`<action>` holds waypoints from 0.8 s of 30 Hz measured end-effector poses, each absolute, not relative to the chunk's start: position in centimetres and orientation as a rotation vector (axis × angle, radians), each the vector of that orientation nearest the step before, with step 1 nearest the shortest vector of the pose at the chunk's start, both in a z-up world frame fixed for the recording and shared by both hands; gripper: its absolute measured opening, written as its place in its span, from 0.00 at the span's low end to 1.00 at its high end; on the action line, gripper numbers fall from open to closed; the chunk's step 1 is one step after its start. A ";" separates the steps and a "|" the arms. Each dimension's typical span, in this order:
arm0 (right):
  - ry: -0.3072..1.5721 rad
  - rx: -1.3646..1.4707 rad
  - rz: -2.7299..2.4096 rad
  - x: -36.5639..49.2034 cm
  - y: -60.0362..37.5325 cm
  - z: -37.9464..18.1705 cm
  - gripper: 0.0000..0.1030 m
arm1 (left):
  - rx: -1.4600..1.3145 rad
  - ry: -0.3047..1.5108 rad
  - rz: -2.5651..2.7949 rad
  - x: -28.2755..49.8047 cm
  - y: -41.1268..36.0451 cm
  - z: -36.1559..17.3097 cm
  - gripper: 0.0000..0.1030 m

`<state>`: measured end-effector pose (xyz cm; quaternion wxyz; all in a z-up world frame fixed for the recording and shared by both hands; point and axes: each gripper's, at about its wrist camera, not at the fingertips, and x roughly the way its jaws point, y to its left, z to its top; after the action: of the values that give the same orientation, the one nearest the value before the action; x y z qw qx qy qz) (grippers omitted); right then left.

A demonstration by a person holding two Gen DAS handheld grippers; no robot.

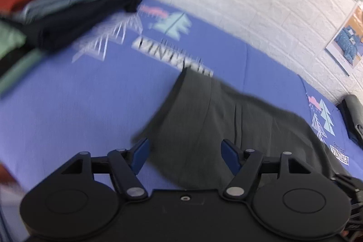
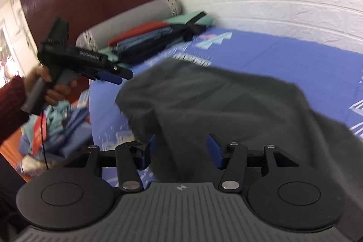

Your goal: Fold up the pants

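Observation:
Dark grey pants (image 1: 217, 119) lie spread on the blue printed bed sheet (image 1: 68, 110); they also show in the right wrist view (image 2: 226, 101). My left gripper (image 1: 185, 149) is open, its blue fingertips above the near edge of the pants, holding nothing. In the right wrist view the left gripper (image 2: 115, 75) is held in a hand above the bed's left edge. My right gripper (image 2: 182, 146) is open above the near part of the pants, holding nothing. Both views are motion-blurred.
A stack of folded clothes (image 1: 56, 6) in red, blue, teal and black sits at the bed's head, next to a grey bolster (image 2: 129, 17). A white brick wall (image 1: 249, 3) runs along the far side. More clothes (image 2: 59, 128) lie on the floor left of the bed.

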<state>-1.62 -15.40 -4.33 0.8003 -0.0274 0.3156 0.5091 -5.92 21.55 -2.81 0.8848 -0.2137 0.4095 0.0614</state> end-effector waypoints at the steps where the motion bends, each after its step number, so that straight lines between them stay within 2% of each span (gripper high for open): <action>1: 0.677 -0.075 1.085 -1.8 -15.2 -4.6 0.84 | -0.458 0.871 0.131 -6.2 21.5 -3.2 0.97; 4: 0.669 -0.101 1.070 -1.9 -13.9 -5.3 0.83 | -0.513 0.870 0.136 -6.7 21.6 -4.3 0.98; 5: 0.669 -0.109 1.065 -1.8 -13.6 -5.5 0.80 | -0.552 0.865 0.135 -6.5 21.7 -4.7 0.97; 6: 0.669 -0.121 1.058 -1.8 -13.3 -5.6 0.71 | -0.593 0.856 0.131 -6.4 21.8 -5.1 0.88; 7: 0.666 -0.131 1.053 -1.7 -12.9 -5.7 0.58 | -0.624 0.846 0.132 -6.2 21.9 -5.4 0.60; 8: 0.669 -0.132 1.052 -1.6 -12.9 -5.6 0.21 | -0.634 0.837 0.137 -6.0 21.8 -5.4 0.29; 9: 0.674 -0.118 1.045 -1.7 -13.1 -5.5 0.05 | -0.620 0.832 0.137 -5.8 21.6 -5.2 0.00; 16: 0.597 -0.079 1.137 -2.4 -14.6 -3.0 0.01 | -0.631 0.642 0.080 -5.3 23.6 -2.0 0.00; 22: 0.734 -0.175 1.137 -3.4 -12.5 -7.8 0.05 | -0.559 0.793 0.129 -6.0 23.3 -6.3 0.00; 23: 0.731 -0.150 1.133 -3.4 -12.7 -8.0 0.05 | -0.578 0.792 0.140 -6.6 23.7 -6.6 0.02; 24: 0.739 -0.136 1.135 -3.3 -13.0 -7.8 0.08 | -0.592 0.784 0.151 -7.1 23.9 -6.5 0.09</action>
<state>-3.25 -13.01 -7.82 0.7773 -0.0630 0.3415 0.5246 -7.05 23.92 -6.46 0.8790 -0.2841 0.3759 0.0726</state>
